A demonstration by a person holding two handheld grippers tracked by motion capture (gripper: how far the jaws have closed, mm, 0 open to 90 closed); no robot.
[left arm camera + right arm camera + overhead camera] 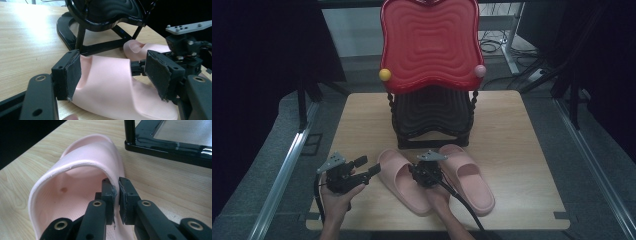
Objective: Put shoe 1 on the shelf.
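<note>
Here my right gripper (115, 195) is clamped on the strap edge of the left slipper (402, 180), smooth pink foam, just before the glossy black rack (432, 117). My left gripper (367, 167) stands apart beside it.

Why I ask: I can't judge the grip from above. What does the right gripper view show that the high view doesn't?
Right gripper view: the right gripper's fingers pinch the strap edge of the pale pink foam slipper, and a dark spot marks its footbed.
High view: a second pink slipper, the open left gripper and a red rippled plastic panel.
Both: that slipper, the glossy black frame and the light wooden table.
</note>
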